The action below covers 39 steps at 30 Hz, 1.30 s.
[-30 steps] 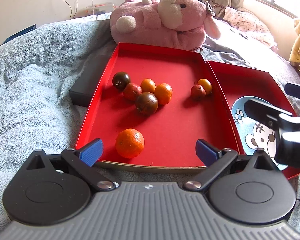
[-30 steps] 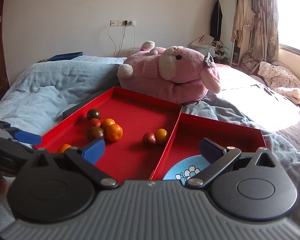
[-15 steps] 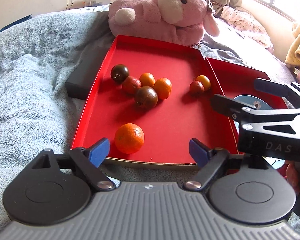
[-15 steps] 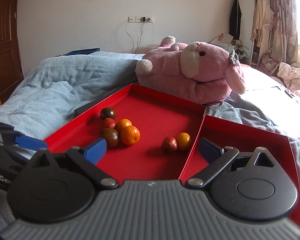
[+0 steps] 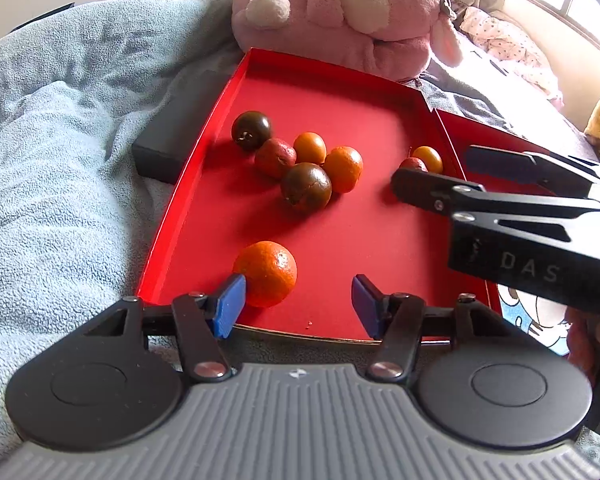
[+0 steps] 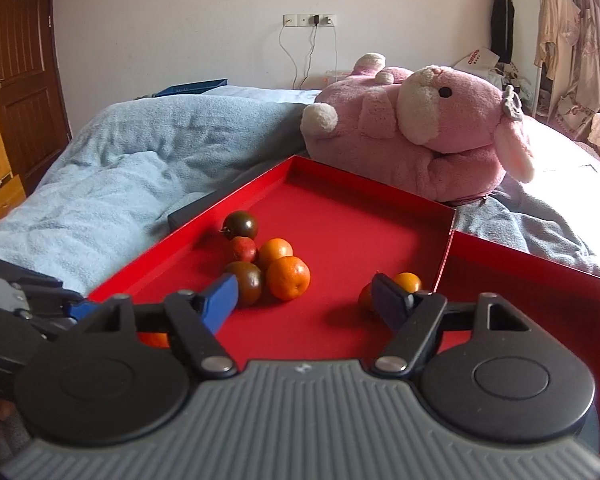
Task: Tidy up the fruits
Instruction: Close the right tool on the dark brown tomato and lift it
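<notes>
Left tongs (image 5: 296,302): half spread, just been closing, nothing gripped; lone orange (image 5: 266,273) sits by the left pad at the red tray's (image 5: 340,92) near edge. Right tongs (image 6: 304,296): likewise half spread and closing, empty, over the tray. Fruit cluster (image 5: 300,160) mid-tray.

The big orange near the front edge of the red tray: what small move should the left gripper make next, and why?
Probably shift the left gripper slightly toward its left finger and forward. The big orange sits off-centre, against the left fingertip, with a wide gap to the other one. The jaws have just been closing but do not press on it yet, so centring first should avoid knocking it away.
</notes>
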Motion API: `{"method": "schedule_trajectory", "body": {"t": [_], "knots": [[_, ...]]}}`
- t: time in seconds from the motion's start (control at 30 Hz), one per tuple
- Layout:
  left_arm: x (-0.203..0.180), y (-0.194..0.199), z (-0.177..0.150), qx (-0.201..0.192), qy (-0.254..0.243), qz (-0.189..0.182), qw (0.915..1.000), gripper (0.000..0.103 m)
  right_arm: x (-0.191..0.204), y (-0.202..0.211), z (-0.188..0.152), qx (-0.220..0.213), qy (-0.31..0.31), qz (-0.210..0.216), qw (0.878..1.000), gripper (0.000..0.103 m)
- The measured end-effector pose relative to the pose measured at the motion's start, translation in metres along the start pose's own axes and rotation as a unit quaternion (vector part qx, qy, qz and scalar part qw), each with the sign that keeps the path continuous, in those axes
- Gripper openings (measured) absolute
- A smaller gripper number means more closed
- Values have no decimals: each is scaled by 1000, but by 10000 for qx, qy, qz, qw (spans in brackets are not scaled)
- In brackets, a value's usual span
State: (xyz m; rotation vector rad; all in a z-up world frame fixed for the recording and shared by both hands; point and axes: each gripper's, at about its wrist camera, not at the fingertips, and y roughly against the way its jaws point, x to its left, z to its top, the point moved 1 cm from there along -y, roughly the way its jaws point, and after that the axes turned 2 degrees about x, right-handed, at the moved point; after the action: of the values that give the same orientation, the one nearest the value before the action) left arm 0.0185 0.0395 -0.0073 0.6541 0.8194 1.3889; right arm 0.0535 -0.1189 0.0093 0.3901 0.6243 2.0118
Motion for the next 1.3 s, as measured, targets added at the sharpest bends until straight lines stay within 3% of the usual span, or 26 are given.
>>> {"method": "schedule_trajectory", "body": {"t": [0.23,0.37,0.53,0.6,0.77,0.9,0.97,1.07,1.23,1.3], "knots": [[4,-2,-1,90,91,5,9999,67,17,-36,4,648,312,592,9957,70],[2,-2,0,58,45,1,10000,65,16,-48,2,754,334,379,9959,70],[3,3,0,-89,76,-14,9999,40,8,-55,-2,795,254,309,9960,70],[4,4,0,-113,115,-35,9999,36,6,-57,-1,816,186,359,9958,70],[4,3,0,-41,158,14,9999,37,13,-61,3,1031,-107,1067,9889,70],[7,2,-1,25,234,17,9997,48,17,-71,4,1133,-331,1211,9856,70],[8,1,-2,66,260,47,9996,55,19,-78,4,1177,-379,1123,9860,68],[10,2,-2,59,305,-3,9995,55,23,-91,1,1307,-330,1019,9856,57],[13,1,-2,64,368,-64,9993,56,26,-97,4,1069,-270,781,9908,44],[15,1,-1,71,410,-107,9991,57,26,-100,5,1039,-222,769,9914,44]]}}
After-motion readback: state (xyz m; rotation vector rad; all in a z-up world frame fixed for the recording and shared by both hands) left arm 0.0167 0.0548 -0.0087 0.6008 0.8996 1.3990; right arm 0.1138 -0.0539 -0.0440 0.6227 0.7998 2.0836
